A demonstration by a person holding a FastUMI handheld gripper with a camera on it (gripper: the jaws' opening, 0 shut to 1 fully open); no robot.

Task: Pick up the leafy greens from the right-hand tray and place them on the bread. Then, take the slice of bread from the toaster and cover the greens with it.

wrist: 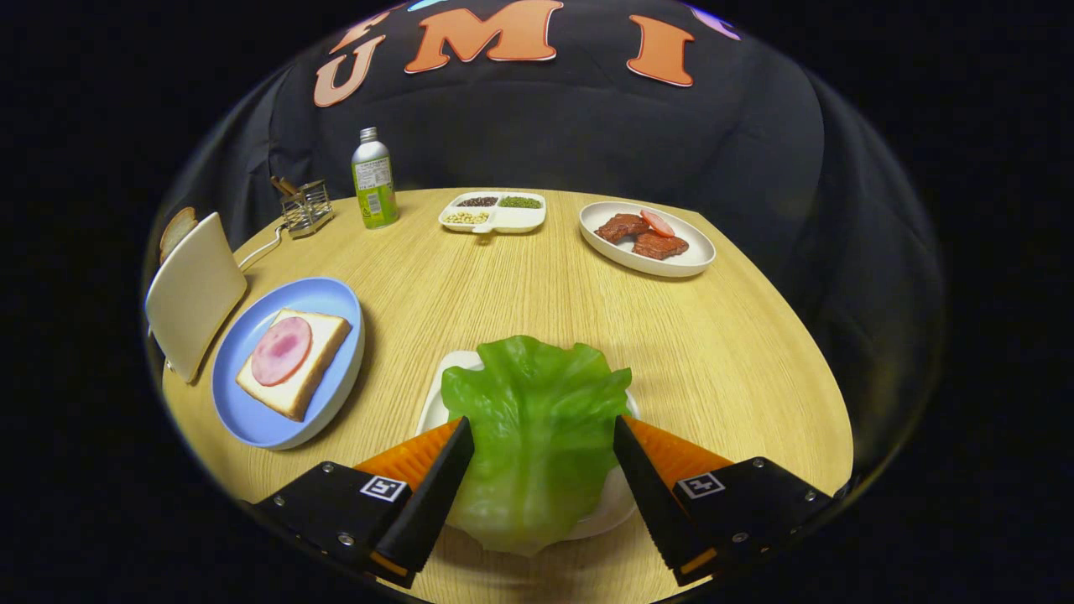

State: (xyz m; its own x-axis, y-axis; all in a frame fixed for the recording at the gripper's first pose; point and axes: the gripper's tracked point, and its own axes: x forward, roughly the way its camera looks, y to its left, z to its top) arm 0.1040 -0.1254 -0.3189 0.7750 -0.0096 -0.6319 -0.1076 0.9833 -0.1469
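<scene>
Lower centre: lettuce leaf (537,436) lying on a white tray (436,403) on the counter (738,352), between the fingers (457,470), which stand apart on either side. Light, floppy and probably slippery; best pinched across its thicker middle. Bread (294,362) waits lower left.

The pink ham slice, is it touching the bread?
Touching. In the gripper view the ham lies flat on top of the bread on the blue plate, no gap. The gripper is open, its fingers on either side of the lettuce.
</scene>
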